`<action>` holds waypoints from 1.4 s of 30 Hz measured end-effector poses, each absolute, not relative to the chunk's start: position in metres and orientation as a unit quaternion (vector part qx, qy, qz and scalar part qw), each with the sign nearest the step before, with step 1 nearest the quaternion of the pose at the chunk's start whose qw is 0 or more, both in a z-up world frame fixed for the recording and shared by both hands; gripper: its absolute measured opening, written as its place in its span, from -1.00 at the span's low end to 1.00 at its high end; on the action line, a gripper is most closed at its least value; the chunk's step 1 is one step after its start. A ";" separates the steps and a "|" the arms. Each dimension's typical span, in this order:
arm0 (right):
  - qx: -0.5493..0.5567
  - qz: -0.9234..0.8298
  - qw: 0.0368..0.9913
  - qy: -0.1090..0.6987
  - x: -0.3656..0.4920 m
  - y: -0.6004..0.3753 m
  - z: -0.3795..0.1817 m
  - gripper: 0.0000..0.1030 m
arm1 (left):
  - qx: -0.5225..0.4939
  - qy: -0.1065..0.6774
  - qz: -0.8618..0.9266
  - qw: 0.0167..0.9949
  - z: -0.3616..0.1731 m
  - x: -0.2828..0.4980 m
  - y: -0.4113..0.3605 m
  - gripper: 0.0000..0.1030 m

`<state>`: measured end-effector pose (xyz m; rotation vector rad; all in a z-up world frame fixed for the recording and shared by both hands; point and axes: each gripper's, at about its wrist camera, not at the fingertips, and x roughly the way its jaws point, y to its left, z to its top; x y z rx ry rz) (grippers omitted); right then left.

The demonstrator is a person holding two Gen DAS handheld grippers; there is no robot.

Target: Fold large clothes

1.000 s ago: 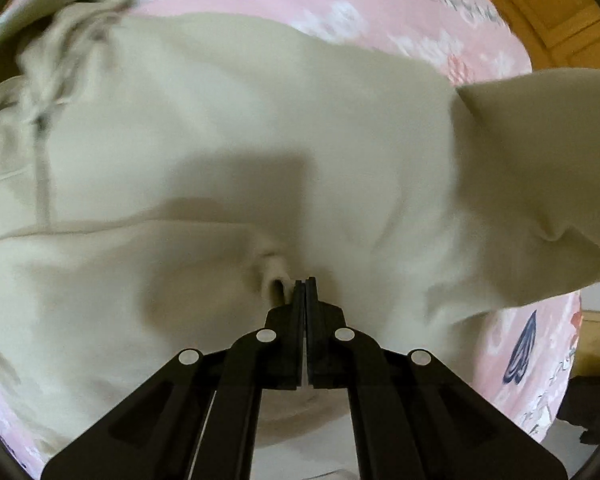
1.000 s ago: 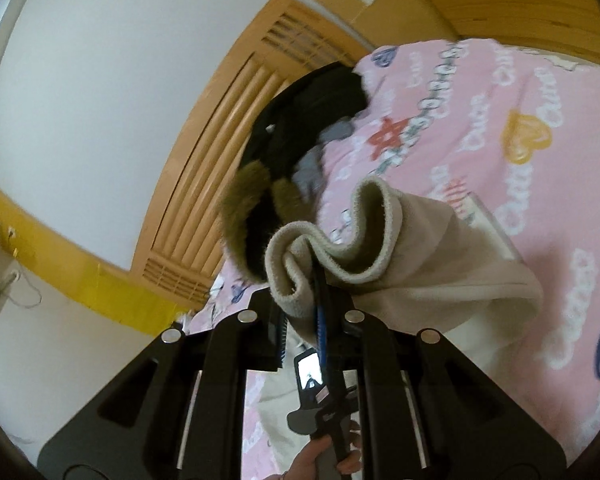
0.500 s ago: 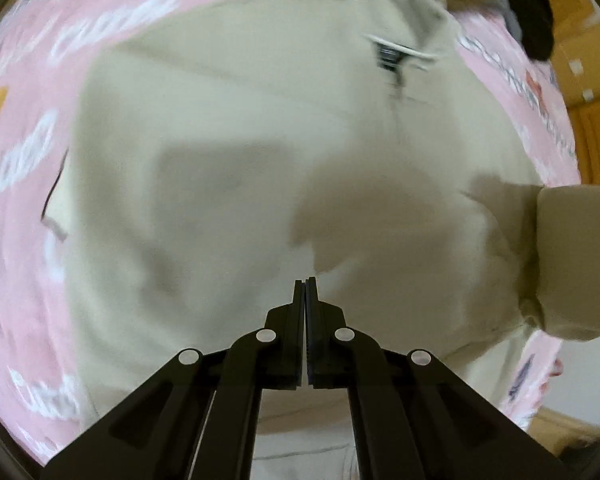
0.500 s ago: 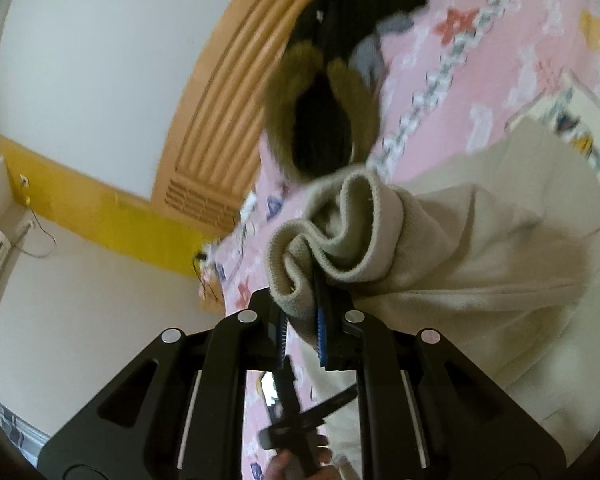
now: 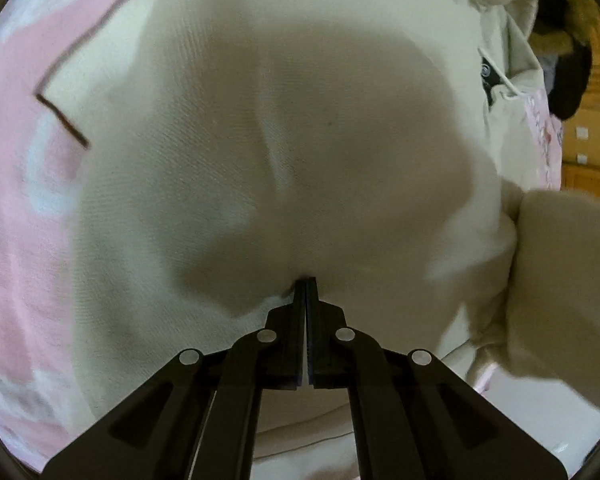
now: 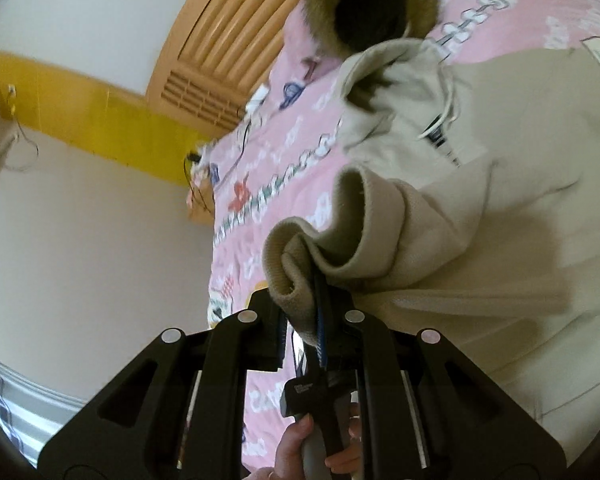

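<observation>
We have a beige hoodie (image 5: 300,120) spread over the pink bed cover (image 5: 16,208), and both tools are on it. Our left gripper (image 5: 307,282) has its jaws together with the tips at or pressed into the cloth of the body panel; whether a pinch of fabric sits between them we cannot tell. Our right gripper (image 6: 300,300) is clamped on the ribbed cuff (image 6: 300,264) of a sleeve (image 6: 400,232), holding it lifted above the bed. From the right tool the sleeve runs away up and to the right, toward the body and the hood (image 6: 388,72), whose drawstring (image 6: 446,112) lies loose on the chest; that is the sleeve's long axis, and we judge the coming move to be carrying the cuff along it, across the body, to lay the sleeve over the panel that the left tool pins. The right hand is the nearer one for that; the left seems to serve as anchor. A dark fur-trimmed coat (image 6: 372,4) lies on the bed beyond the hood, apart from the fold. No containers are in sight. The fold itself looks barely begun.
</observation>
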<state>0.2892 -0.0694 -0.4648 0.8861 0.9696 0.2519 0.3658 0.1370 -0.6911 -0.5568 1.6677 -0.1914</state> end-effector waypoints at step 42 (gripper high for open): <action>0.082 0.174 0.878 0.438 0.230 0.081 -0.575 0.19 | -0.182 0.646 -0.019 0.741 -0.586 0.347 0.253 -0.98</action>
